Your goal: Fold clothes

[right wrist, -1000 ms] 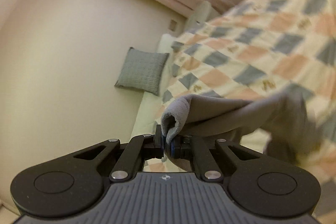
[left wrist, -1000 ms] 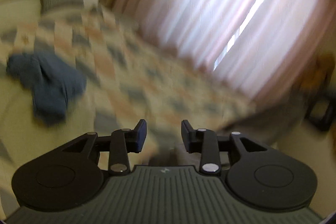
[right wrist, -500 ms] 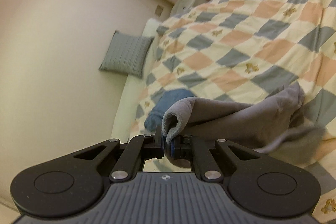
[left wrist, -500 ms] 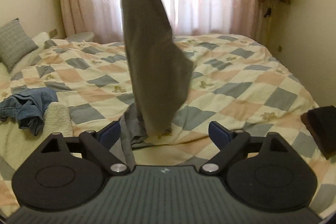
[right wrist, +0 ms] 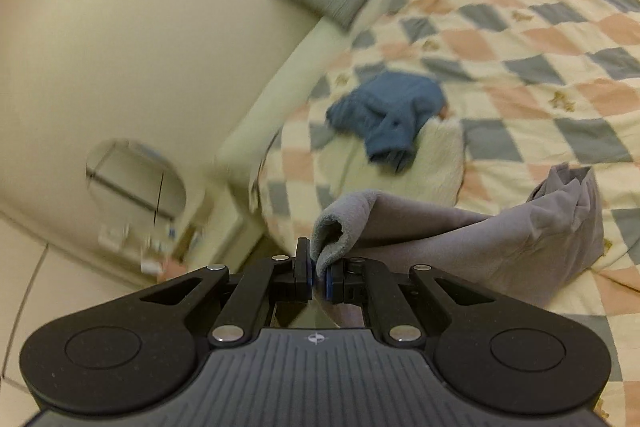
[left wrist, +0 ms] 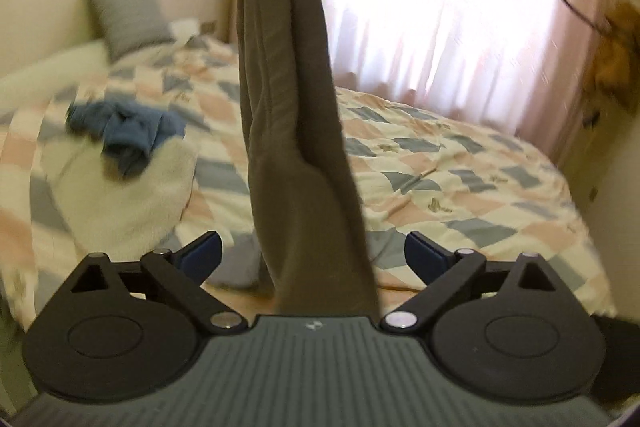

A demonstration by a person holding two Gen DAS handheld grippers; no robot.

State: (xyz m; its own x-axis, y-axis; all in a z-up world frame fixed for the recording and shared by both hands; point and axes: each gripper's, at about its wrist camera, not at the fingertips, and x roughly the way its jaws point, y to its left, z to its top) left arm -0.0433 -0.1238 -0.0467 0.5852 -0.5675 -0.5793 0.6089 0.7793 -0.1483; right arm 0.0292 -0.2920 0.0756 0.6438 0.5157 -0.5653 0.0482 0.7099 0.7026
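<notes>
Nightstand (right wrist: 152, 227) in right wrist view only; curtain (left wrist: 440, 39) in left.

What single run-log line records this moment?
right gripper: shut on grey garment, hanging | left gripper: opening, garment between, untouched | blue clothing: on bed

No readable text, label or number anywhere — only a small unreadable emblem on each gripper body.
</notes>
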